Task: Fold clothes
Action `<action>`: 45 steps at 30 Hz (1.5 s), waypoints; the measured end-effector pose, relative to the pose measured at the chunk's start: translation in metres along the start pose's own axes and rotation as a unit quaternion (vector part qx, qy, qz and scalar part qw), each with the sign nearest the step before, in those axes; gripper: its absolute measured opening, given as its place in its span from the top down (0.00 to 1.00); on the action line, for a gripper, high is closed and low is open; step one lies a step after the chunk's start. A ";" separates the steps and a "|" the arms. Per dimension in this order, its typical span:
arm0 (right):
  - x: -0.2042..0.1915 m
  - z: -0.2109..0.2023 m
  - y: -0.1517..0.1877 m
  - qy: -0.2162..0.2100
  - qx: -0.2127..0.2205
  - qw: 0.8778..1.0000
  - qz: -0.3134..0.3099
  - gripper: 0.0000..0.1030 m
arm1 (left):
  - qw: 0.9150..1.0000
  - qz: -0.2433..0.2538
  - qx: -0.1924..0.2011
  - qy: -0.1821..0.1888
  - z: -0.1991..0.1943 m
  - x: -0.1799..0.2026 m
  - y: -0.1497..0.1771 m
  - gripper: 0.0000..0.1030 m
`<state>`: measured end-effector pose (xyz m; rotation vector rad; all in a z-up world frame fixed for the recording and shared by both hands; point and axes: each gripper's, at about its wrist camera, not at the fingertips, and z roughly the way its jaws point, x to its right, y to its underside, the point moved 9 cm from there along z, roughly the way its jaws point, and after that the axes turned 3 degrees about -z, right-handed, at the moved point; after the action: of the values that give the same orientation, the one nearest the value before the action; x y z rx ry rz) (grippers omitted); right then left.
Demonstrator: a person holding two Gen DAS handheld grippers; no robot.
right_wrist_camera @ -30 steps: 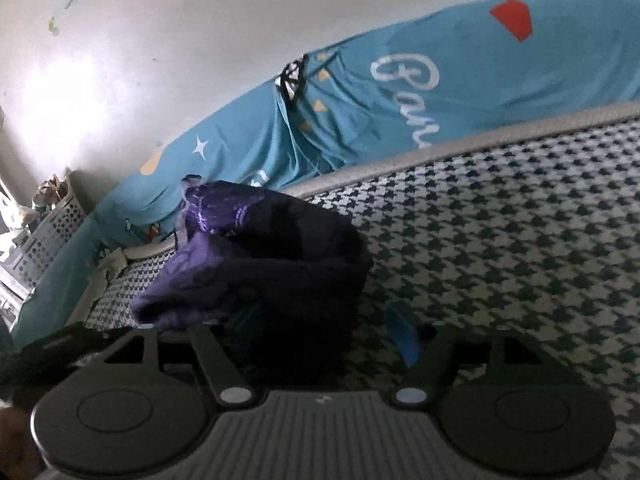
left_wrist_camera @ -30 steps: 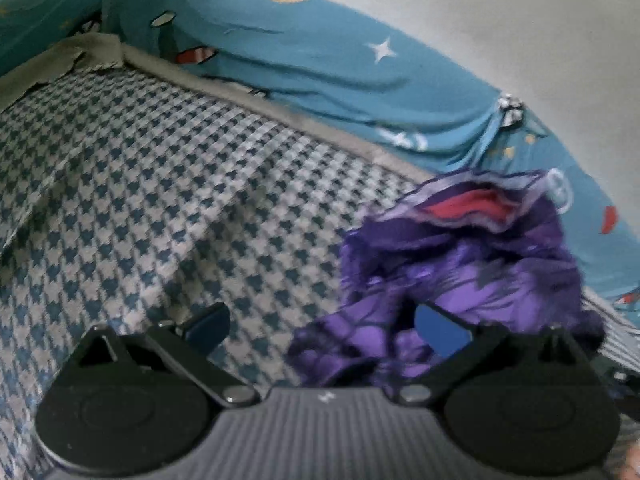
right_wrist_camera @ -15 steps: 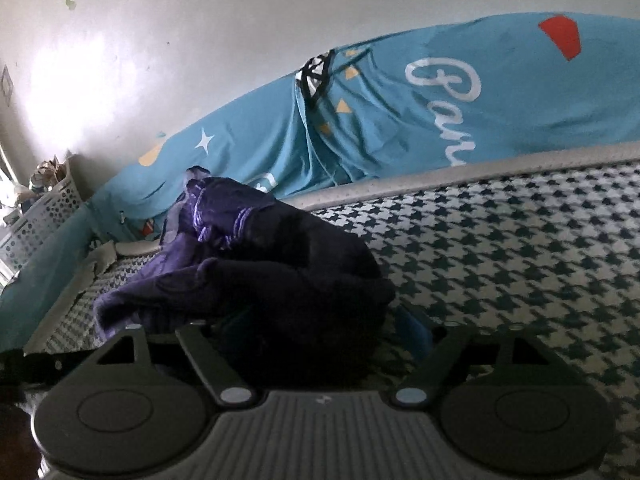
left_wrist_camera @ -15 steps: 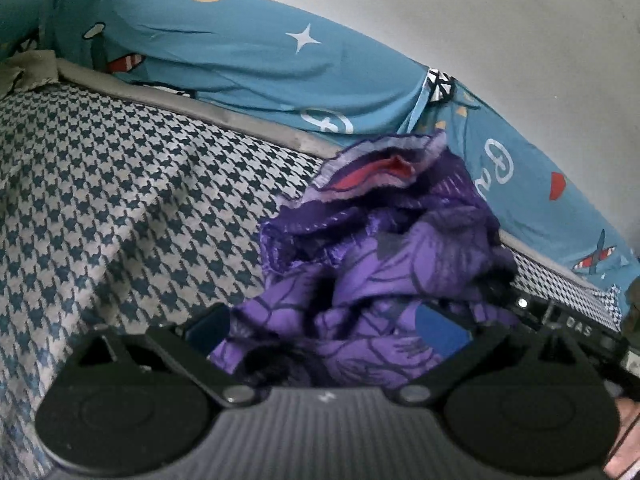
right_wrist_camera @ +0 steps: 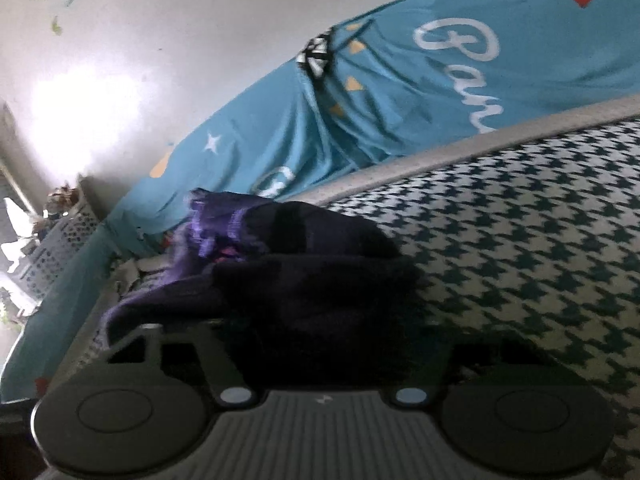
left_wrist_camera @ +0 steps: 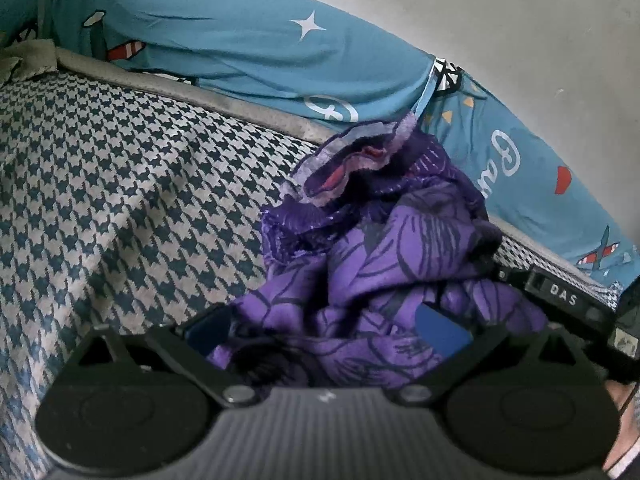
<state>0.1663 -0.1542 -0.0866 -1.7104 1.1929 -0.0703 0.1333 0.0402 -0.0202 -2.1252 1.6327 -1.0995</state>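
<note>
- The right gripper (right_wrist_camera: 320, 344) was closing, jaws around the garment (right_wrist_camera: 304, 264); whether its pads pressed yet could not be told.
- The left gripper (left_wrist_camera: 328, 328) stood spread, cloth between its fingers.
- The garment (left_wrist_camera: 384, 248), crumpled on the bed (left_wrist_camera: 120, 184), looked soft, light, slippery; a frilled edge seemed the best hold.
- Blue sheet (left_wrist_camera: 224, 52) and wall (right_wrist_camera: 160, 40) lay behind.

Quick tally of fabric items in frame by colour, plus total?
Purple: 1, crumpled garment
Teal/blue print: 1, sheet along the wall
Houndstooth blue and white: 1, bed cover
Total: 3
</note>
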 end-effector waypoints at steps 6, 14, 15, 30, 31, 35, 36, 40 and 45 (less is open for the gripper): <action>-0.015 -0.008 -0.011 0.007 0.019 0.999 -0.027 0.76 | 1.000 -0.005 0.017 0.000 -0.006 -0.002 -0.006 0.00; -0.032 -0.037 -0.036 -0.036 0.062 0.997 -0.033 0.85 | 0.999 0.009 0.043 0.005 -0.011 0.008 -0.011 0.00; -0.035 -0.041 -0.038 -0.043 0.067 0.996 -0.035 0.85 | 0.999 0.009 0.043 0.006 -0.011 0.009 -0.011 0.00; -0.074 -0.087 -0.053 -0.128 0.104 0.985 -0.058 0.89 | 0.999 0.006 0.046 0.004 -0.010 0.017 -0.012 0.00; -0.075 -0.090 -0.054 -0.133 0.107 0.984 -0.058 0.89 | 0.999 0.005 0.046 0.003 -0.010 0.017 -0.012 0.00; -0.073 -0.095 -0.055 -0.120 0.110 0.984 -0.066 0.89 | 0.999 0.001 0.042 0.001 -0.007 0.013 -0.010 0.00; -0.070 -0.094 -0.055 -0.108 0.108 0.986 -0.066 0.89 | 0.999 0.000 0.040 0.000 -0.006 0.013 -0.009 0.00; -0.057 -0.086 -0.050 -0.055 0.094 0.991 -0.079 0.69 | 0.999 0.001 0.038 0.000 -0.006 0.012 -0.009 0.00; -0.040 -0.079 -0.047 -0.034 0.073 0.994 -0.080 0.43 | 0.999 0.000 0.037 -0.002 -0.006 0.009 -0.008 0.00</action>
<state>0.1345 -0.1785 0.0052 -1.6631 0.9758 -0.1911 0.1358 0.0362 -0.0071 -2.0797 1.5657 -1.1375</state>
